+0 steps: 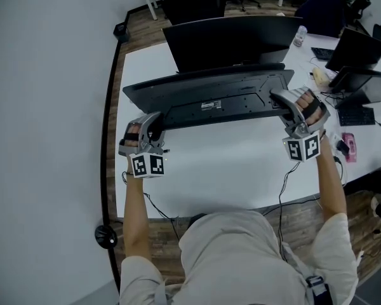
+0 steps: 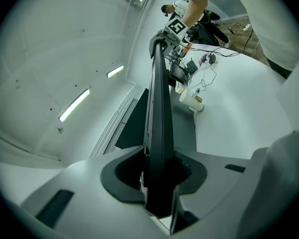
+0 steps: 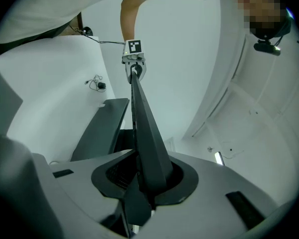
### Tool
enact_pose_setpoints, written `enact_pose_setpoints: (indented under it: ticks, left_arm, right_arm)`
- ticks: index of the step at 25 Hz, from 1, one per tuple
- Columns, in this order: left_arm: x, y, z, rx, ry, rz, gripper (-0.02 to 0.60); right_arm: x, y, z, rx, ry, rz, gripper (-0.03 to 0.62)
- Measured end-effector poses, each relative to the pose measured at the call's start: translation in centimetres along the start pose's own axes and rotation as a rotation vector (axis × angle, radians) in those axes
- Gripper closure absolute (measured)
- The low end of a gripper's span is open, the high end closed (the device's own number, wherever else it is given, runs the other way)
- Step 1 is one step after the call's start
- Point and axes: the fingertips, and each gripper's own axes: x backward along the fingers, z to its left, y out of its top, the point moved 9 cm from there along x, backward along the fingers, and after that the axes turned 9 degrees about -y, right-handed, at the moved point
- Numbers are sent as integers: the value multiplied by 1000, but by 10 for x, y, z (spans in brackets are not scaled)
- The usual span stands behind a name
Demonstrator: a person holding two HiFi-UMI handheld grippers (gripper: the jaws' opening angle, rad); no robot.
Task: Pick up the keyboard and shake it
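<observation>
The black keyboard (image 1: 209, 97) is held up clear of the white desk (image 1: 228, 176), tipped so that its underside is shown to the head view, just in front of the dark monitor (image 1: 232, 40). Its left end is clamped in the left gripper (image 1: 153, 127) and its right end is pinched by the right gripper (image 1: 286, 103). In each gripper view the thin edge is seen running straight out from the closed jaws toward the opposite gripper.

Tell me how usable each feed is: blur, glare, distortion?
Head view: sharp, evenly lit, table edge bowed by the lens. Left gripper view: strong fisheye, black corners, bright ceiling lights, keyboard silhouetted. Right gripper view: same fisheye, keyboard dark.
</observation>
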Motion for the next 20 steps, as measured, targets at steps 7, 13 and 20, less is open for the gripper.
enact_pose_setpoints:
  ticks: [7, 13, 20]
  left_arm:
    - [1, -4, -18, 76, -7, -10, 471]
    - [8, -10, -26, 103, 6, -5, 471]
    - [19, -10, -7, 26, 7, 0, 471]
  right_arm:
    - [-7, 2, -15, 41, 61, -47, 454]
    - [-8, 13, -17, 75, 53, -62, 454]
    - [-5, 15, -16, 23, 22, -54, 454]
